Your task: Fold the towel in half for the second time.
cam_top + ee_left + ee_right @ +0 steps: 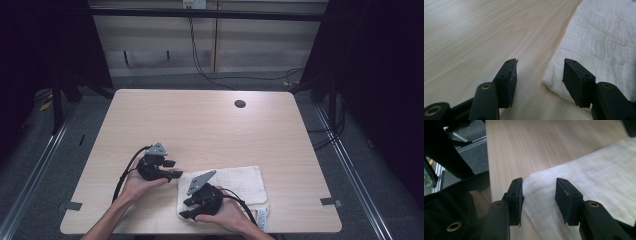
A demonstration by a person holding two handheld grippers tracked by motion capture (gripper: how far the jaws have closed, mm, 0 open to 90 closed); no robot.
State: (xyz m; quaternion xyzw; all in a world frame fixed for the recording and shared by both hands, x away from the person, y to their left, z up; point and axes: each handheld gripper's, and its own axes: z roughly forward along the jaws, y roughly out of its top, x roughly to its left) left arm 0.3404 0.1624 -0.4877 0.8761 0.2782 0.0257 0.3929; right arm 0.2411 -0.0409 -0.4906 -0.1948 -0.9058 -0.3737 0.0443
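High view: a folded white towel point(235, 185) lies near the desk's point(200, 125) front edge. Beside its left end, the left gripper point(172, 169) has parted, empty jaws. Over the towel's front left corner, the right gripper point(186, 209) is also open, with cloth showing between its pads, unpinched.

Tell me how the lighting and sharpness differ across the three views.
High view: the table is evenly lit, its surroundings nearly black. Left gripper view: the left tool is sharp, while the white towel is bright and soft farther off. Right gripper view: the towel and wood look smeared and washed out.
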